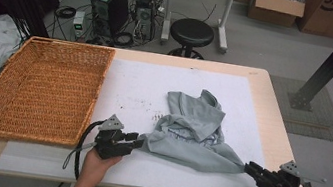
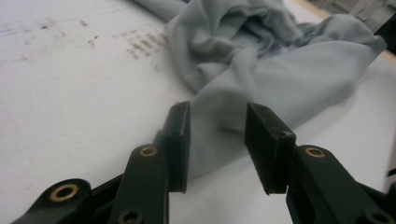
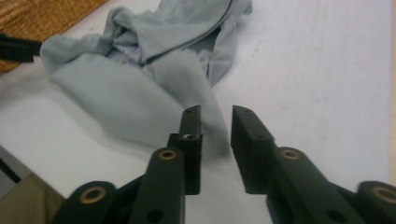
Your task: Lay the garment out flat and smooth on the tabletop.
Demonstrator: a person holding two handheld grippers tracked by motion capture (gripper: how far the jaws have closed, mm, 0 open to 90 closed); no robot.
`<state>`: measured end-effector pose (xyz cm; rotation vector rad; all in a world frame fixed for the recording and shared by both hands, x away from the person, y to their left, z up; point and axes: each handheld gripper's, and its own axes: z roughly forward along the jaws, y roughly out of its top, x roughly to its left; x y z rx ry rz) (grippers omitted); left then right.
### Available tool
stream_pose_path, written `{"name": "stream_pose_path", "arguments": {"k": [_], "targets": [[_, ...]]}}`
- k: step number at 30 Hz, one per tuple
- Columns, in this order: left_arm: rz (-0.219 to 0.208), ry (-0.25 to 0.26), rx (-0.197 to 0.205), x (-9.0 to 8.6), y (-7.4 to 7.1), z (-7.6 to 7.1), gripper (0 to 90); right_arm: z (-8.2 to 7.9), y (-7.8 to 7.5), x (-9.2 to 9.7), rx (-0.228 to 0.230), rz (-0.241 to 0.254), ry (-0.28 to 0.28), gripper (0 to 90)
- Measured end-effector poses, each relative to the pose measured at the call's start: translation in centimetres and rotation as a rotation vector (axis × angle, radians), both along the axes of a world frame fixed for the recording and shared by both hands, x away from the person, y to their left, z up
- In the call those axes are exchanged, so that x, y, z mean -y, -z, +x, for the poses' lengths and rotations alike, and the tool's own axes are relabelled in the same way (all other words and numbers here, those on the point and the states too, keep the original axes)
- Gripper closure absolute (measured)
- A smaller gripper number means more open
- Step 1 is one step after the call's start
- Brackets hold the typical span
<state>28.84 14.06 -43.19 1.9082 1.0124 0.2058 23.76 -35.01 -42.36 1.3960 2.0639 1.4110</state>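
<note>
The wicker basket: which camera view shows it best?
The high view shows the wicker basket best: the whole tray is visible at the table's left end, left of the grey shirt. The right gripper view catches one woven corner at its top left. The left gripper view looks at the shirt.

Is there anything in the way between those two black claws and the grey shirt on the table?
Nothing visible. The grey shirt lies on the white mat, and the left gripper and right gripper each have a corner of it between their open fingers.
</note>
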Motion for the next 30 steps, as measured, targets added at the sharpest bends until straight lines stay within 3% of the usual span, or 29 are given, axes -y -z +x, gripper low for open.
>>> {"name": "stream_pose_path", "arguments": {"k": [4, 8, 9, 11, 12, 15, 16, 19, 21, 23, 24, 27, 30], "targets": [[0.061, -0.001, -0.029, 0.3, 0.7, 0.9, 61.5, 0.7, -0.7, -0.3, 0.01, -0.013, -0.005, 66.0], [0.117, 0.018, -0.059, 0.7, 1.4, 1.4, 61.9, 1.8, -0.1, -1.1, -0.023, -0.05, -0.042, 61.9], [0.116, 0.028, -0.063, 0.8, 1.5, 1.5, 66.2, 2.1, 0.2, -1.3, -0.036, -0.059, -0.051, 61.6], [0.086, 0.036, -0.069, 0.7, 1.5, 1.5, 79.3, 3.0, 0.9, -1.9, -0.055, -0.088, -0.073, 60.3], [0.05, 0.037, -0.075, 0.6, 1.4, 1.5, 83.1, 3.3, 1.1, -2.1, -0.068, -0.094, -0.082, 60.0], [-0.028, 0.042, -0.098, 0.1, 1.1, 1.6, 85.2, 5.1, 1.6, -3.2, -0.093, -0.09, -0.152, 60.4], [-0.059, 0.046, -0.096, -0.2, 1.0, 1.6, 85.2, 5.7, 1.6, -3.7, -0.098, -0.095, -0.182, 64.1], [-0.176, 0.045, -0.098, -1.1, 0.4, 1.6, 85.2, 7.5, 1.4, -5.1, -0.113, -0.11, -0.241, 86.7], [-0.244, 0.008, -0.094, -1.8, 0.0, 1.7, 85.2, 8.7, 1.0, -5.7, -0.096, -0.116, -0.211, 87.5], [-0.25, -0.043, -0.096, -2.1, -0.1, 1.9, 85.2, 10.0, 0.7, -6.1, -0.09, -0.111, -0.155, 87.6], [-0.225, -0.083, -0.1, -2.2, 0.0, 2.2, 85.2, 10.6, 0.6, -6.4, -0.091, -0.114, -0.13, 87.6], [-0.177, -0.132, -0.109, -2.0, 0.4, 2.6, 85.2, 12.2, 0.9, -7.3, -0.11, -0.163, -0.072, 87.2], [-0.164, -0.129, -0.11, -1.7, 0.6, 2.6, 85.2, 12.3, 1.0, -7.2, -0.11, -0.141, -0.051, 72.9]]}}
